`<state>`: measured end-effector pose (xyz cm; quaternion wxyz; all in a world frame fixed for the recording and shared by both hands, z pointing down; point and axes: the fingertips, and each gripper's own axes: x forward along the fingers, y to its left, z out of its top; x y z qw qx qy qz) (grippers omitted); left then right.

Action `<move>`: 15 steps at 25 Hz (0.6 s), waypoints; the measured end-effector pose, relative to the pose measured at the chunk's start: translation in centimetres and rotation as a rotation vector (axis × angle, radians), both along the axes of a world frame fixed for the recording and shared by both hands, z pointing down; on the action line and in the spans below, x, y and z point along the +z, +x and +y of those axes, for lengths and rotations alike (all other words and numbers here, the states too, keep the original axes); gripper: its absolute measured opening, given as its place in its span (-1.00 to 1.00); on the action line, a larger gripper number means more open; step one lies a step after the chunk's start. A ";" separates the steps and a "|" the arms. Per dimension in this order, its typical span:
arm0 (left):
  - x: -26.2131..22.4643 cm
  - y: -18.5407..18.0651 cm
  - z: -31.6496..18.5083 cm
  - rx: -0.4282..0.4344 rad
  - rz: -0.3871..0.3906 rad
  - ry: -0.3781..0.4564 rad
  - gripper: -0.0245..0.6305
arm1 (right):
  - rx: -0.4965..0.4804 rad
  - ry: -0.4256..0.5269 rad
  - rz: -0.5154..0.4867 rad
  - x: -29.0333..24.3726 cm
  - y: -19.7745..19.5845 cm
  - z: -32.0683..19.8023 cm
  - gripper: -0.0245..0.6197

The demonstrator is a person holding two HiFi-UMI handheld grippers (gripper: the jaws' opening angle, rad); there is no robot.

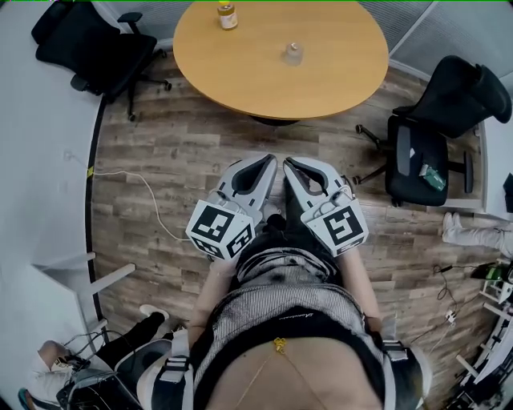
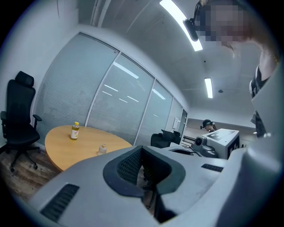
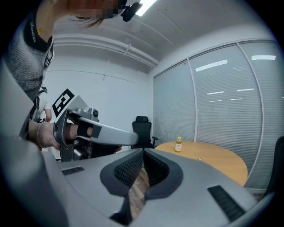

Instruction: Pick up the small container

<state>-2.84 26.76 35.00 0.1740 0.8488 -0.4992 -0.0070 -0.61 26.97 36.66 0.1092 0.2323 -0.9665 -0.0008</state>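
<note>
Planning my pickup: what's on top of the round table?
A yellow bottle near the far edge, a small clear container nearer the middle. The head view crops the table's far rim.

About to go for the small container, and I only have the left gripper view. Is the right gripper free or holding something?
Observer: Free. The right gripper view shows the right gripper with its jaws together and nothing between them.
Operator: Anything on the floor on the way to the table?
Observer: In the head view, wood floor runs up to the table. A white cable lies on it, off to the left.
Operator: Which gripper lines up better?
Observer: From above, the small container sits roughly ahead of the right gripper. The left gripper is just left of that line.
</note>
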 end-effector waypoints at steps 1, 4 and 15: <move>0.1 -0.2 -0.3 -0.005 0.001 -0.001 -0.86 | 0.000 -0.013 -0.002 0.1 -0.1 -0.4 -0.85; 0.1 -0.7 -1.7 -0.023 0.002 -0.002 -0.86 | 0.002 -0.045 -0.005 0.2 -0.5 -1.9 -0.85; -0.3 -2.3 -9.3 -0.074 -0.005 -0.001 -0.86 | -0.030 -0.040 -0.016 -0.4 -1.9 -10.1 -0.85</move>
